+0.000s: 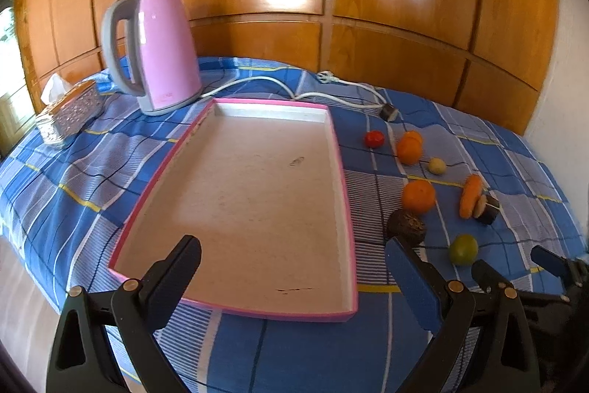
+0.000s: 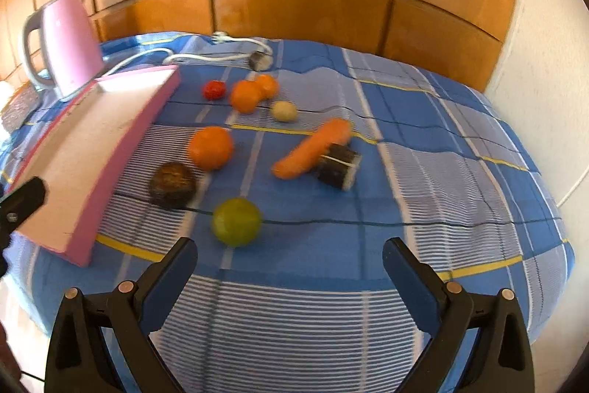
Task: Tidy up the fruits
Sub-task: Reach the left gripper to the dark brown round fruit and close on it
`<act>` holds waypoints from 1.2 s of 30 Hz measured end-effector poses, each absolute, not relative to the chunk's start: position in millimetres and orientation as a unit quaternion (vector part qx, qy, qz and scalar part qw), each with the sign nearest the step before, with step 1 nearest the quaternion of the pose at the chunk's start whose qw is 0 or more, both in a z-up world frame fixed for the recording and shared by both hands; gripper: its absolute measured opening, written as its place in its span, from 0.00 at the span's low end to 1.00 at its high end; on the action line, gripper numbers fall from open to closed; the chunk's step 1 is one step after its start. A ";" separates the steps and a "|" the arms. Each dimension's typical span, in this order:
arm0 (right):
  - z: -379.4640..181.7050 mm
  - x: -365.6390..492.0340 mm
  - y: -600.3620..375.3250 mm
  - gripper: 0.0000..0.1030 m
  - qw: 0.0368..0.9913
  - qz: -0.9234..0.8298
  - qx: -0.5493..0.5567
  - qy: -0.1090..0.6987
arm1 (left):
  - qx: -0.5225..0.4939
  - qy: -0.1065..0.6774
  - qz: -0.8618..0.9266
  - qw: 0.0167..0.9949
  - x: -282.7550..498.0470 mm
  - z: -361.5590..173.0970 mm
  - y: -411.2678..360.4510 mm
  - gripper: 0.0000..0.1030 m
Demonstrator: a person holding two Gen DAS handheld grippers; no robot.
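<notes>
inventory ahead of my jaws, on the blue checked cloth (image 2: 331,301): one pink-rimmed tray (image 1: 257,194), three oranges, namely a pair of oranges (image 2: 252,93) touching each other at the far end and a single orange (image 2: 210,147) nearer to me, one red fruit (image 2: 214,90), one pale round fruit (image 2: 284,111), one carrot (image 2: 313,148), one dark striped block (image 2: 338,166) touching the carrot, one dark rough round fruit (image 2: 172,185), one green fruit (image 2: 236,221), plus a second small dark block (image 2: 257,60) by the white cable (image 1: 257,83). my left gripper (image 1: 294,271) is spread wide and holds nothing; its fingers hover over the near end of the tray, one finger above the tray floor, the other just past the tray's right rim, close to the dark rough round fruit. the tray contains nothing. my right gripper (image 2: 289,267) is likewise spread wide and holds nothing; the green fruit lies just beyond the gap, slightly toward its left finger, not touched. all other fruits lie farther ahead of the right jaws, between the tray on their left and bare cloth on their right. one pink kettle (image 1: 162,50) stands beyond the tray's far left corner, and one tissue box (image 1: 70,111) sits far left of my left jaws.
</notes>
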State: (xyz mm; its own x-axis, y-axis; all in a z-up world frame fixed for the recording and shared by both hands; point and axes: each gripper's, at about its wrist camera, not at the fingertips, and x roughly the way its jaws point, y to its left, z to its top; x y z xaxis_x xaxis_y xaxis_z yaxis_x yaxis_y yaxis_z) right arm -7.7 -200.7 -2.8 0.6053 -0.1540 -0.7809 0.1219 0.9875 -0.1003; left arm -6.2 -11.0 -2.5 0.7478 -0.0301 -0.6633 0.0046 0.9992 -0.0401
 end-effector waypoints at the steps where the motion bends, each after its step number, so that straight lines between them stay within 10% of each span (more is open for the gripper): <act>1: -5.0 -8.1 -206.4 0.99 0.897 -0.083 -0.015 0.435 | -0.015 0.356 -0.015 0.934 -5.6 -2.7 -13.6 0.98; 5: -20.5 -8.0 -231.5 0.98 0.884 -0.104 0.014 0.456 | -0.005 0.359 -0.038 0.932 -2.4 -3.7 -22.9 0.96; 17: -33.5 -16.5 -255.7 1.00 0.871 -0.084 0.040 0.482 | 0.043 0.403 -0.165 0.899 22.5 -14.1 -70.3 0.48; 31: -31.7 -14.3 -250.5 0.89 0.891 -0.070 0.030 0.447 | 0.105 0.442 -0.180 0.872 73.9 -44.0 -115.7 0.55; 36: -27.4 -11.6 -246.2 0.72 0.896 -0.057 0.024 0.440 | 0.085 0.448 -0.188 0.870 75.7 -56.6 -112.2 0.42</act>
